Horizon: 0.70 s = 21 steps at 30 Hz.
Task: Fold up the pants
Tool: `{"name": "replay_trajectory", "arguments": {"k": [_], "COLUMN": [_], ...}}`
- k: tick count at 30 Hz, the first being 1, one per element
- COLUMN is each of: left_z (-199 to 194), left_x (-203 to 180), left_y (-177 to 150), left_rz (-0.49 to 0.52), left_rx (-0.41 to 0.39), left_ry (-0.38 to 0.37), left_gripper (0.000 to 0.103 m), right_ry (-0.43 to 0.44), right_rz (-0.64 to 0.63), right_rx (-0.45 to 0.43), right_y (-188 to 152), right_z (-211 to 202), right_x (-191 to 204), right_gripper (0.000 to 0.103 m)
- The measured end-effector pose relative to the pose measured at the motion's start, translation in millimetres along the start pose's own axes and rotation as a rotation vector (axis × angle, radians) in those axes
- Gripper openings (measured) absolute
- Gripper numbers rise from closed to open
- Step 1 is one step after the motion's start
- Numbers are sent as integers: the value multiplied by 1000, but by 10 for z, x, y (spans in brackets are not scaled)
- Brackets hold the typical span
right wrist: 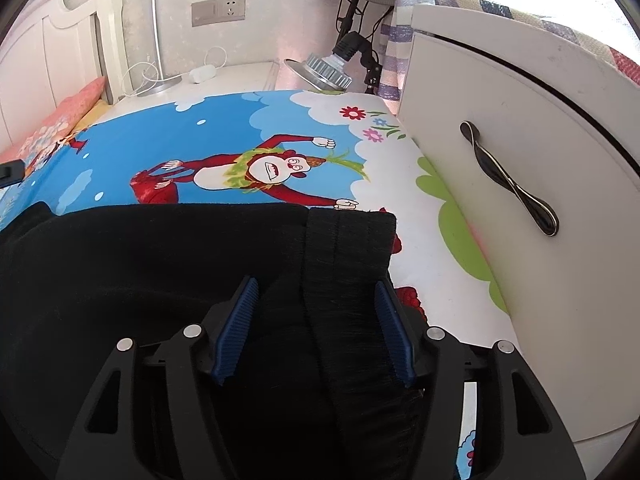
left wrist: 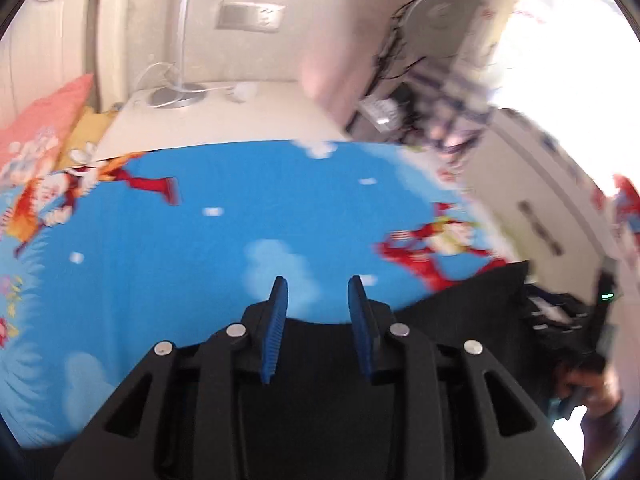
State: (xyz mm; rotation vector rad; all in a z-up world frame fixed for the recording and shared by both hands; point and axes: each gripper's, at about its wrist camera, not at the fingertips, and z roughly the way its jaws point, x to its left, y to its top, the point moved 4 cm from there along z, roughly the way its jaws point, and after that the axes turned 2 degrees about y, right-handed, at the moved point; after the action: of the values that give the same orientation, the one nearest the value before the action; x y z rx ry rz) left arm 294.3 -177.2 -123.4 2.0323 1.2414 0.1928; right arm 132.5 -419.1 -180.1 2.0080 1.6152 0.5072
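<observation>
Under the right tongs (right wrist: 316,292), parted and gripping nothing, the black pants (right wrist: 160,264) lie on the bed (right wrist: 224,128), long axis from three to nine o'clock, ribbed waistband (right wrist: 348,248) at twelve o'clock between the pads, while the left tongs (left wrist: 318,292), likewise released, hover at the cloth's far edge.

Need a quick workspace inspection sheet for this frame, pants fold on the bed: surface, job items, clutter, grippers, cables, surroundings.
Surface: bed sheet, blue with cartoon print, lying flat.
Job's things: black pants spread on the sheet; ribbed waistband at the right end.
Clutter: pink pillow at the head of the bed.
Grippers: left gripper open, over the pants edge, nothing between the pads; right gripper open, pads either side of the waistband fabric, not pressing.
Cables: white cord on the nightstand; black wires under the fan.
Surroundings: white drawer front, wall socket, lamp head.
</observation>
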Motion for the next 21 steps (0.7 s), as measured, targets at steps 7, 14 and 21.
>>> {"name": "replay_trajectory", "arguments": {"k": [7, 14, 21], "left_z": [685, 355, 139], "left_x": [-473, -498, -956], "left_y": [-370, -352, -838], "left_rz": [49, -76, -175], "left_rx": [159, 57, 99], "left_ry": [153, 59, 63], "left_gripper": [0, 24, 72], "right_ry": [25, 164, 86], "right_rz": [7, 275, 87], "right_rx": [11, -31, -75], "right_y": [-1, 119, 121], "right_z": [2, -395, -824], "right_x": [-25, -529, -326], "right_gripper": [64, 70, 70]}}
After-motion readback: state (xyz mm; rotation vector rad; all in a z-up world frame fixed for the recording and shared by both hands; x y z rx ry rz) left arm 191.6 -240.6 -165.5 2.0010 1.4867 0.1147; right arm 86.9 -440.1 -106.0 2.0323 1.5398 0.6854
